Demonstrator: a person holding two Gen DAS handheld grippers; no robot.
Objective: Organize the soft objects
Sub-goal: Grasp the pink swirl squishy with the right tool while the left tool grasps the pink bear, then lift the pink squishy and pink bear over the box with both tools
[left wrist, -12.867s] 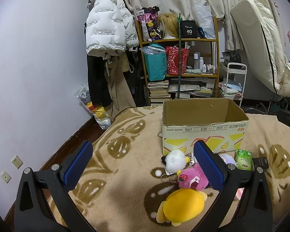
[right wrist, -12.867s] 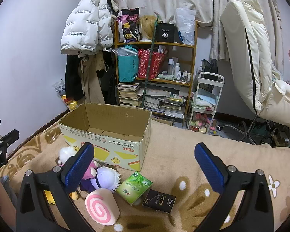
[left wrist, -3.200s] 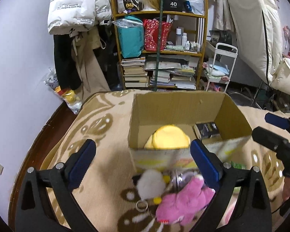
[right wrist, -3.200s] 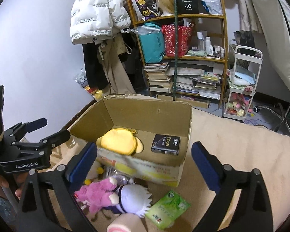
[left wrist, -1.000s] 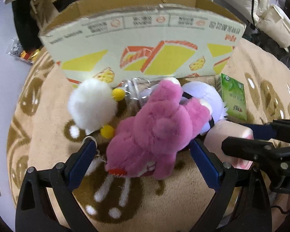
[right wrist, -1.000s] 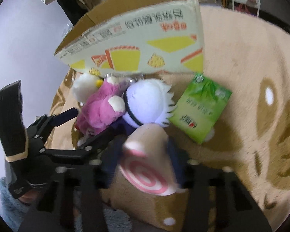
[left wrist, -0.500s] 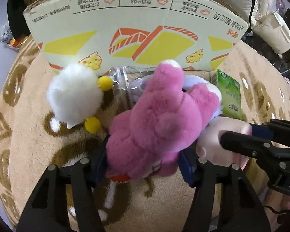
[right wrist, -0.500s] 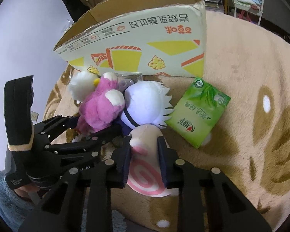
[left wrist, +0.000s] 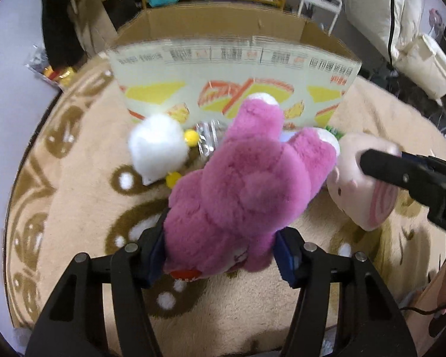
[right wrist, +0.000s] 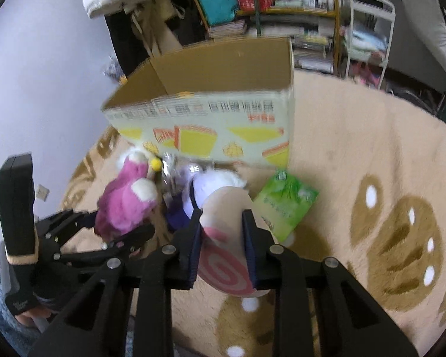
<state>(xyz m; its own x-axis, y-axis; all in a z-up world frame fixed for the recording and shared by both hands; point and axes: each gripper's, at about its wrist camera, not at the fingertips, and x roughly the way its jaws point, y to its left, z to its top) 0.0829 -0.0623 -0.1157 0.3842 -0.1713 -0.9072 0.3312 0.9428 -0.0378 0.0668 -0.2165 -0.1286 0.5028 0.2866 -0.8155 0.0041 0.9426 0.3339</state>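
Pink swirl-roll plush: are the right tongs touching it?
Touching. In the right wrist view both blue pads of the right tongs press into the sides of the pink swirl-roll plush, pinching it between them with no gap.

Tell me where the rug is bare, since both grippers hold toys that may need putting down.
Free: the rug right of the cardboard box and beyond the green packet; also rug left of the white pompom toy. Crowded: the strip along the box front, with toys and packet.

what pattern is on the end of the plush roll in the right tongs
A pink and white spiral on the plush roll, clearest in the right wrist view.
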